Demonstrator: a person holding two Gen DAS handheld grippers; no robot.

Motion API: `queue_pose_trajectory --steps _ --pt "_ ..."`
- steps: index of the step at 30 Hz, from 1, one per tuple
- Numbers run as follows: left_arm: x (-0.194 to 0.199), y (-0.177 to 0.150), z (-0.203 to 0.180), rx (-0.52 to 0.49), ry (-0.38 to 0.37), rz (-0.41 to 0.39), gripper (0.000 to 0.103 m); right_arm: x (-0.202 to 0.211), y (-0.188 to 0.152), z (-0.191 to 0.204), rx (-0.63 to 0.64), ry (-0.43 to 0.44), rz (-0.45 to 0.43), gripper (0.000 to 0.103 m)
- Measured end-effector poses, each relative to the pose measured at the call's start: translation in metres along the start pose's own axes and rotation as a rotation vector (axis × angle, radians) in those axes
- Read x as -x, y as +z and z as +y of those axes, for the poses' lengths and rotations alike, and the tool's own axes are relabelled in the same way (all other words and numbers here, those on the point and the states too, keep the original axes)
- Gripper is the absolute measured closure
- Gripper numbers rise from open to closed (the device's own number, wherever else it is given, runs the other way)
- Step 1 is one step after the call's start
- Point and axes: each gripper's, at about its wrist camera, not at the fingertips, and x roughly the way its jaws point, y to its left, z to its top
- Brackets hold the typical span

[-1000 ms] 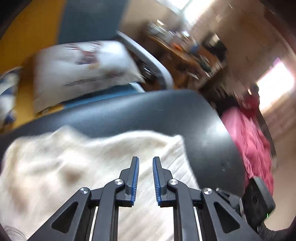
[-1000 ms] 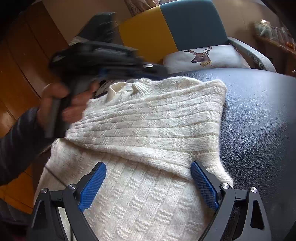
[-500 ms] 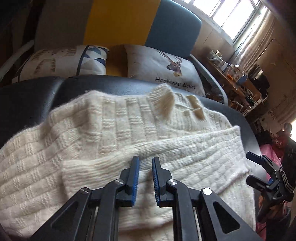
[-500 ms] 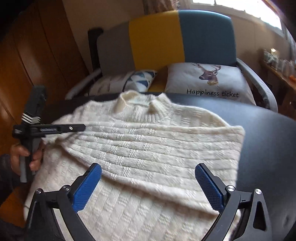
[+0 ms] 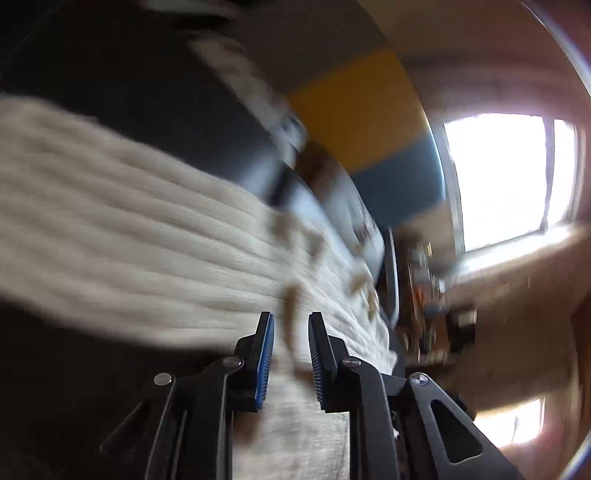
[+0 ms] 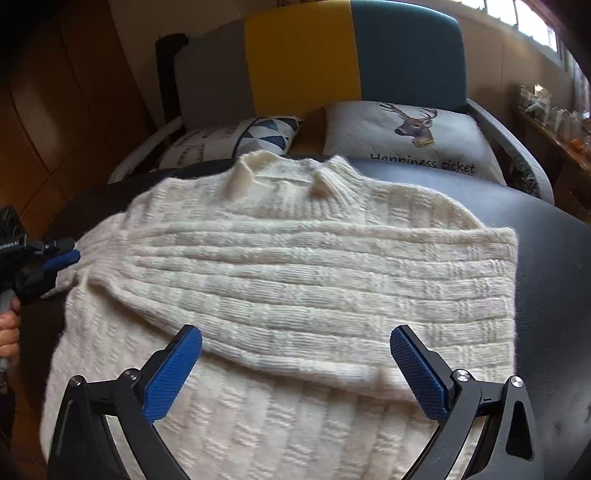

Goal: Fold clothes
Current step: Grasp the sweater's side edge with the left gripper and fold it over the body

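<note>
Right gripper [image 6: 295,369] nearest in its own view, jaws spread as wide as they go, blue pads hovering over the cream knit sweater [image 6: 288,280] with nothing pinched; sweater lies flat on the black table [image 6: 554,295], collar at the far edge, one sleeve folded across the chest so its lower edge runs between the two right pads; body of the sweater reaches down under the gripper frame; at the sweater's left edge the left gripper [image 6: 68,254] sits right by the shoulder fold, a hand [image 6: 8,332] on its grey handle at the frame border; left wrist view badly motion-blurred; left gripper [image 5: 291,354] jaws narrow and opening, knit fabric visible in the gap between the pads, cannot tell through the blur whether the pads still touch it; behind the table an armchair [image 6: 303,62] with grey, yellow and teal back panels; on its seat a triangle-pattern cushion [image 6: 269,134] and a deer cushion [image 6: 410,136] printed "Happiness ticket", its lower edge hidden by the table; wooden panelling [image 6: 74,92] far left; cluttered shelf [image 6: 554,114] and a window [image 6: 532,22] far right.
</note>
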Motion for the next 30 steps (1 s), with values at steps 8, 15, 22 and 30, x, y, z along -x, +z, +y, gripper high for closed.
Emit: queue_pose_trajectory --steps 8,15,22,30 --pt "0.158 0.009 0.137 0.368 0.121 -0.336 0.079 -0.018 0.001 0.085 0.066 0.129 -0.003 0.000" --pt "0.186 0.028 0.186 0.529 0.123 -0.412 0.072 -0.025 0.011 0.145 0.180 0.171 0.017 0.000" --pt "0.175 0.046 0.202 0.604 0.046 -0.419 0.071 -0.041 0.033 0.168 0.249 0.115 0.038 0.000" --pt "0.167 0.051 0.217 0.730 0.000 -0.442 0.091 -0.060 0.042 0.128 0.127 0.007 0.055 0.000"
